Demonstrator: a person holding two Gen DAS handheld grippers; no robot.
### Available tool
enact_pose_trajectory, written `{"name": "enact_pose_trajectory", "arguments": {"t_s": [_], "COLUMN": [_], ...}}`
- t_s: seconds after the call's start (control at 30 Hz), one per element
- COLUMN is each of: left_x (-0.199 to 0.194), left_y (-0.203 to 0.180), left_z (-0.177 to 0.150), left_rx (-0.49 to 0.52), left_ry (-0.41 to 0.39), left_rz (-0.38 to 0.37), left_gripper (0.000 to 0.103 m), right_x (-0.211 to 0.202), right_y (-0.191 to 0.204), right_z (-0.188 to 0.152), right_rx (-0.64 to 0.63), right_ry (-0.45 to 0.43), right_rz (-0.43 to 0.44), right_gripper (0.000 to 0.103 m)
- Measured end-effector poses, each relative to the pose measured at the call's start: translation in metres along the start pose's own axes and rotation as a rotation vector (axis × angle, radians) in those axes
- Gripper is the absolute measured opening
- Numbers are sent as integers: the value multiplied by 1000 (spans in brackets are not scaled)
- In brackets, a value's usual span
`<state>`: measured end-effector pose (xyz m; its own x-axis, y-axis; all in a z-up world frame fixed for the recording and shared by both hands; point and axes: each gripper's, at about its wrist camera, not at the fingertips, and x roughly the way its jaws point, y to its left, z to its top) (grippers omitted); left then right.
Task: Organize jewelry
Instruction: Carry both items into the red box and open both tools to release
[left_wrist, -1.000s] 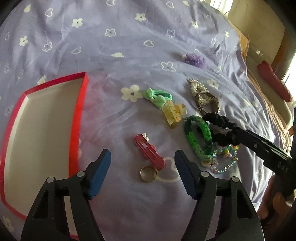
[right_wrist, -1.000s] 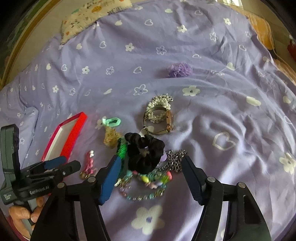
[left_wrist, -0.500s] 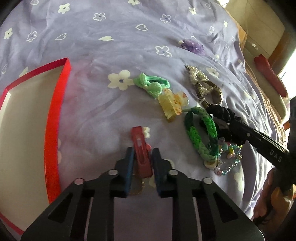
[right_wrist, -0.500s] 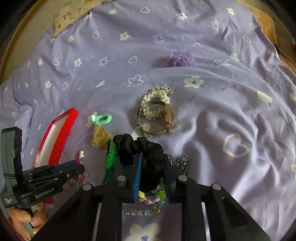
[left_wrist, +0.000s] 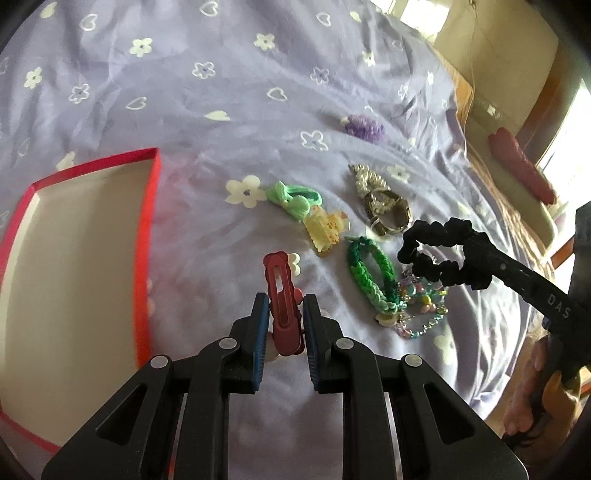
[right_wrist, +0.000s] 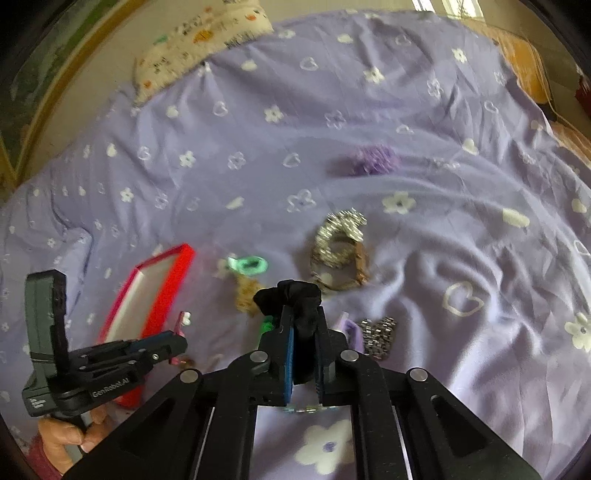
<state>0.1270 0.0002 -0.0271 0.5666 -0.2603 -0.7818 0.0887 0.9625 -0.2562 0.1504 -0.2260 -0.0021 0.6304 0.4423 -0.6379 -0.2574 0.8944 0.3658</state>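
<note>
The bed (left_wrist: 221, 92) with its purple flowered sheet carries everything. At nine o'clock in the left view lies the red box (left_wrist: 147, 221), white inside. The left hand-held gripper (left_wrist: 284, 325) is clamped on a red hair clip (left_wrist: 280, 295) at six o'clock. The right hand-held gripper (right_wrist: 303, 339) pinches a black scrunchie (right_wrist: 291, 295), lifted above the green bracelet (left_wrist: 365, 273) at three o'clock.

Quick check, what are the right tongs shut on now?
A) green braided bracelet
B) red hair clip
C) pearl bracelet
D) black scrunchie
D: the right tongs pinch the black scrunchie between their blue pads, lifted off the sheet; the red hair clip sits in the left tongs.
</note>
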Motion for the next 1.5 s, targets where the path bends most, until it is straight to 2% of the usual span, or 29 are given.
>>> {"name": "enact_pose_trajectory", "arguments": {"t_s": [0.3, 0.47, 0.73, 0.93, 1.2, 1.5], "left_x": [-45, -66, -83, -89, -78, -56], "left_y": [33, 60, 115, 148, 178, 188], "left_z": [-11, -22, -40, -51, -60, -65], "left_rx": [-63, -103, -182, -206, -240, -242], "left_ry": [-63, -86, -79, -62, -11, 47], "left_rz": [10, 40, 127, 189, 212, 229], "left_gripper": [17, 17, 16, 17, 16, 17], "right_x": [-1, 8, 34, 60, 96, 122], "right_y": [43, 77, 145, 190, 219, 225], "right_z": [-6, -15, -33, -47, -68, -80], "right_rx": [-14, -46, -117, -170, -210, -266], "right_ry": [21, 60, 141, 212, 322, 409], "right_rz": [117, 185, 287, 346, 366, 297], "right_gripper": [8, 8, 8, 8, 8, 9]}}
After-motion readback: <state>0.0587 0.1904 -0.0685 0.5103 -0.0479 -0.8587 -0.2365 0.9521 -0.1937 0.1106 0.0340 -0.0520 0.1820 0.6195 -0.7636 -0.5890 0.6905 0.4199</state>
